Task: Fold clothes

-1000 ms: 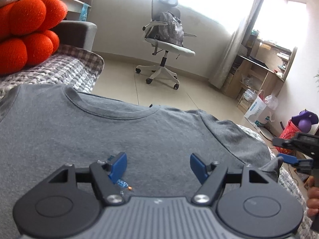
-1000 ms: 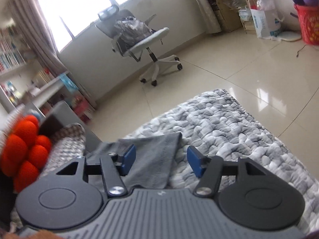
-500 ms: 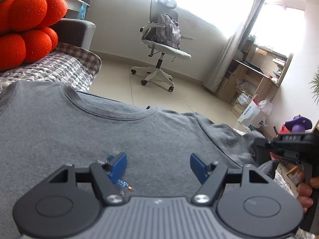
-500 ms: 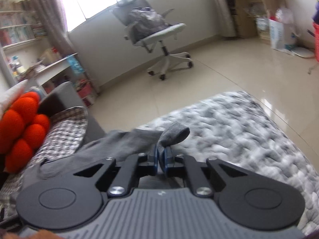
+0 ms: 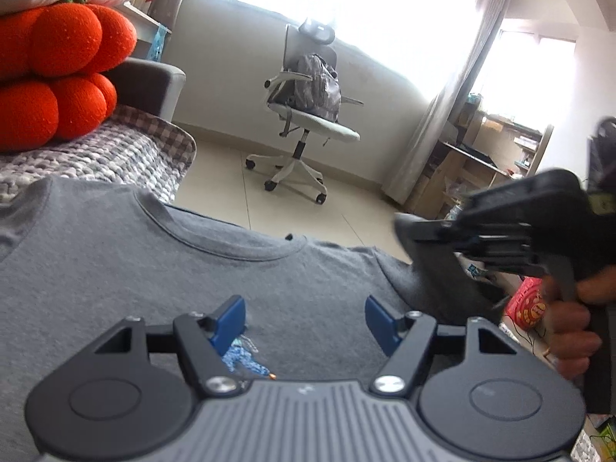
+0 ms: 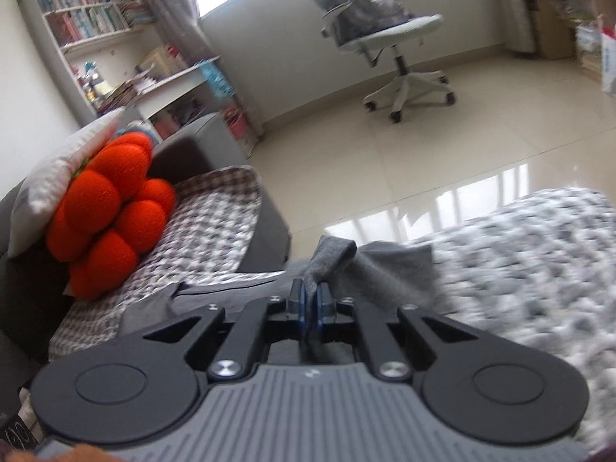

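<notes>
A grey T-shirt [image 5: 154, 269] lies flat, front up, on the sofa's blanket, its collar pointing away from me. My left gripper [image 5: 304, 315] hovers over the chest, open with its jaws closing slightly and nothing pinched between the blue pads; a small blue print [image 5: 242, 358] shows under the left pad. My right gripper [image 6: 311, 300] is shut on the shirt's right sleeve [image 6: 331, 258], which stands up out of the pads. In the left wrist view, the right gripper [image 5: 419, 227] holds that sleeve [image 5: 435, 273] lifted over the shirt's right shoulder, gripped by a person's hand [image 5: 569, 327].
An orange plush cushion [image 5: 57, 77] and a white pillow sit at the sofa's left end. A grey-white knitted blanket [image 6: 519, 269] covers the seat to the right. Beyond the edge is tiled floor with an office chair [image 5: 308, 115] carrying a backpack. Shelves stand by the window.
The right gripper closed on the sleeve, then lifted it and carried it left toward the shirt's body. The left gripper shifted slightly and stayed open above the chest.
</notes>
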`<action>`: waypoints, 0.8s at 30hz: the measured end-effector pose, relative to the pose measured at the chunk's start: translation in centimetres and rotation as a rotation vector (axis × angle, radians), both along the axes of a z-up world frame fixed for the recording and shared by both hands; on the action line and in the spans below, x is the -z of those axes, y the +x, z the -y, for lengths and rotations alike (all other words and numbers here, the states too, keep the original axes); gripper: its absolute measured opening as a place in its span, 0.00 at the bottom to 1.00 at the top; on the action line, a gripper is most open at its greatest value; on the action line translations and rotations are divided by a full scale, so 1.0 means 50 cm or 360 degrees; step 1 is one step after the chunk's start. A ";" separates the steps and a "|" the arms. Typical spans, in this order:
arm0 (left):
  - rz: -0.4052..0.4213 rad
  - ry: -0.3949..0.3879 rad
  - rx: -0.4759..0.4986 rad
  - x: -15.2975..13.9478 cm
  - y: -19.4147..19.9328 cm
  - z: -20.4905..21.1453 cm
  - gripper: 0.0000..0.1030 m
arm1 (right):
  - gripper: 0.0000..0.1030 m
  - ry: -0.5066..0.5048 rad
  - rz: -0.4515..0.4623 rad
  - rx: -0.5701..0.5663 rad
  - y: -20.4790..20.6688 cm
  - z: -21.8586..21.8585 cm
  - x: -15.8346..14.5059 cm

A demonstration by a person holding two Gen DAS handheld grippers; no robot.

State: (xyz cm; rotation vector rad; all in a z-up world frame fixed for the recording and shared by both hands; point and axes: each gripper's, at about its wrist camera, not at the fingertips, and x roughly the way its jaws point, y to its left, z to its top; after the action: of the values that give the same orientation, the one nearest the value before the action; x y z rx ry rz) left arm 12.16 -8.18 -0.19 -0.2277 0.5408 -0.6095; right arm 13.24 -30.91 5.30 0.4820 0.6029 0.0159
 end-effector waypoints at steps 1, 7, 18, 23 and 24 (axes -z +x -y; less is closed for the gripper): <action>0.0000 -0.0003 -0.0002 0.000 0.000 -0.002 0.65 | 0.06 0.0007 -0.0012 -0.0017 0.009 -0.009 0.001; -0.0029 -0.0049 0.0000 0.000 0.010 -0.015 0.58 | 0.06 0.0071 -0.0089 -0.0069 0.061 -0.046 0.033; -0.0183 -0.0074 0.0076 -0.002 0.035 -0.007 0.49 | 0.18 0.0251 -0.0015 -0.0236 0.052 -0.020 0.024; -0.0286 -0.0044 0.0077 -0.003 0.059 0.002 0.42 | 0.28 0.0196 0.0013 -0.0311 -0.007 -0.006 0.017; -0.0293 -0.0031 0.0077 -0.005 0.062 0.006 0.41 | 0.32 0.0188 0.0017 -0.0319 -0.022 -0.003 0.021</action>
State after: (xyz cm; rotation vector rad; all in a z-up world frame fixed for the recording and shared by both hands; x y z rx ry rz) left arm 15.25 -8.50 0.05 -0.2916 0.7199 -0.6448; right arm 12.14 -30.75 4.24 0.5341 0.6401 0.2454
